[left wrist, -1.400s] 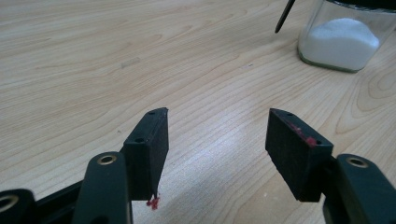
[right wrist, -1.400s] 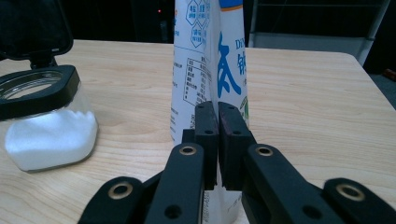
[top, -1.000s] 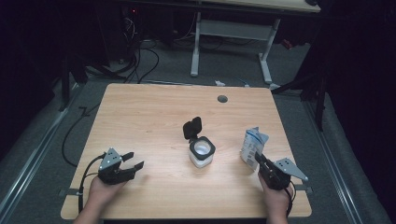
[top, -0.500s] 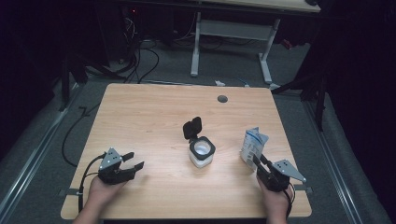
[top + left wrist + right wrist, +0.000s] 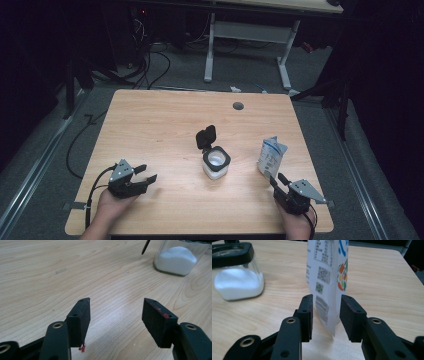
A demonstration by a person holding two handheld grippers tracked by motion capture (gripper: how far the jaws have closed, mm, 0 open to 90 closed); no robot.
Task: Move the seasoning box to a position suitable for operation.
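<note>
At the near right corner of the wooden table (image 5: 165,120), the right gripper (image 5: 325,315) points at a white printed pouch (image 5: 328,277) that stands upright just beyond it; its jaws have just been opening, and in the right gripper view they now stand apart on either side of the pouch's lower edge, with the pads seemingly clear of the material, though the gap on the left side is slim enough that a light touch cannot be ruled out. In the high view this right gripper (image 5: 276,181) sits just below the pouch (image 5: 271,157), held by a hand at the table's near edge. At the near left, the left gripper (image 5: 147,173) rests low over bare wood with its jaws spread wide and nothing between them; the left gripper view shows only table grain between its pads (image 5: 81,320). Farther in, near the middle of the table, a clear square jar (image 5: 216,165) holding white powder stands with its black hinged lid (image 5: 206,137) flipped up and open. Toward the far edge lies a round cable hole (image 5: 238,106) in the tabletop.
</note>
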